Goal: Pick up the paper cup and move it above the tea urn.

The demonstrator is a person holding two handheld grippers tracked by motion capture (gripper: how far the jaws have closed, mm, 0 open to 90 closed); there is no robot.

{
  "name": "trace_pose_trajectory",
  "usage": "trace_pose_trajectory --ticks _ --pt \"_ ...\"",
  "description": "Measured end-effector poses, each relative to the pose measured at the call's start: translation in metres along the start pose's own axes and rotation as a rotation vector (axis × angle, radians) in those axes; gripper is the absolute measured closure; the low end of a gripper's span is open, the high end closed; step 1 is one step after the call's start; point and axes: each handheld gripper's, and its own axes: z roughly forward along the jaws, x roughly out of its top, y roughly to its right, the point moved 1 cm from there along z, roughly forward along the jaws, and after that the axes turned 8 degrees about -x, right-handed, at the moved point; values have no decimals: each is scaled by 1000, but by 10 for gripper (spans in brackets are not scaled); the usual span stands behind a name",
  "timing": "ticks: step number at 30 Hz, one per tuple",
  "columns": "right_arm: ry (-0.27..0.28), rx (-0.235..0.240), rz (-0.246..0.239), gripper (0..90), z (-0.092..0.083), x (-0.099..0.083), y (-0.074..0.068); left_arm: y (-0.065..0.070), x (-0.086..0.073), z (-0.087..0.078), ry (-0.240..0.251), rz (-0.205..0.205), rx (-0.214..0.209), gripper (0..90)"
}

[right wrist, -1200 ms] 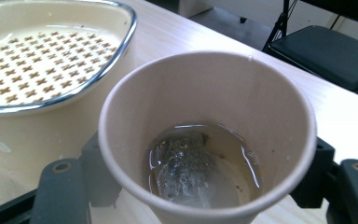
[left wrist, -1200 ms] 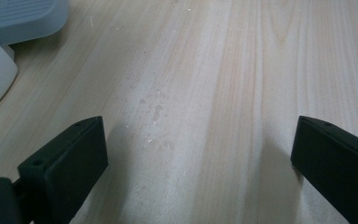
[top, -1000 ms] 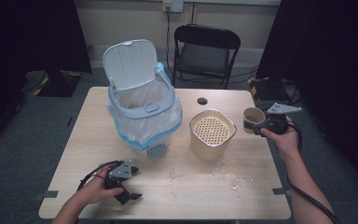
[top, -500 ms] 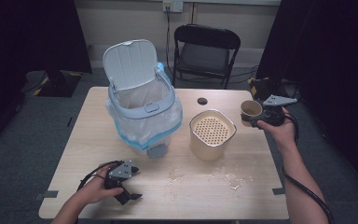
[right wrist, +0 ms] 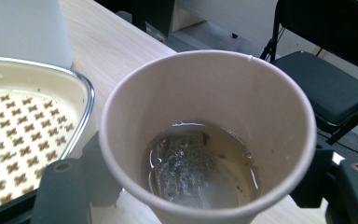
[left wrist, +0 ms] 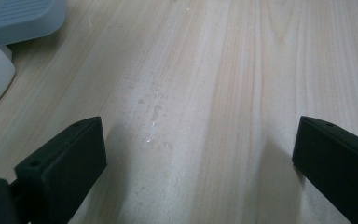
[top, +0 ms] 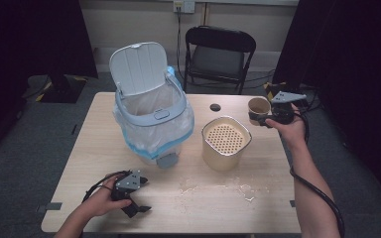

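Over at the far right edge of the table (top: pixel 94 129), the right gripper (top: pixel 263 118) has a paper cup (top: pixel 258 106) pinched between its jaws, held up off the wood just right of the beige strainer bin (top: pixel 226 144); the right gripper view looks straight down into the cup (right wrist: pixel 209 135) and you can see a soggy tea bag (right wrist: pixel 184 170) sitting in a shallow bit of brownish liquid; the perforated tray of the strainer bin (right wrist: pixel 23 126) sits just beside and below the cup there. Near the front left corner the left gripper (top: pixel 134 206) rests low on the table with its jaws spread wide, nothing between them; its own view has bare wood with a few wet drops (left wrist: pixel 156 114). Middle of the table there's a white trash bin (top: pixel 151 124) with its lid flipped up and a clear bag liner; a patch of spilled water (top: pixel 218 188) sits in front of the strainer bin; a small dark lid (top: pixel 215 107) lies behind it; a black folding chair (top: pixel 218 54) stands past the far edge.
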Motion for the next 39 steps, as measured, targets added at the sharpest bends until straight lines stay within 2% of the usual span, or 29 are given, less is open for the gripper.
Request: trace_pose_trajectory --ticks 10,18,22,24,25,27,30,31,33,36,39 --pt "25 -14 -42 281 8 13 -1 0 0 0 3 2 2 20" --pt "40 -24 -103 281 6 24 -5 0 0 0 2 5 5 20" --pt "43 -25 -113 281 5 28 -6 0 0 0 2 5 5 20" --pt "39 -34 -143 281 6 33 -8 0 0 0 2 5 5 20" --pt "39 -34 -143 281 6 33 -8 0 0 0 2 5 5 20" --pt "40 -49 -188 282 6 37 -11 0 0 0 -1 9 3 17" --pt "60 -63 -227 284 5 41 -14 0 0 0 0 8 4 15" --pt "60 -63 -227 284 5 41 -14 0 0 0 0 8 4 15" --pt "98 -70 -251 285 3 44 -18 0 0 0 -3 10 2 15" --pt "100 -72 -277 284 2 47 -21 0 0 0 -1 10 3 15" --pt "108 -78 -330 285 -1 51 -28 -1 0 0 -1 11 3 15"
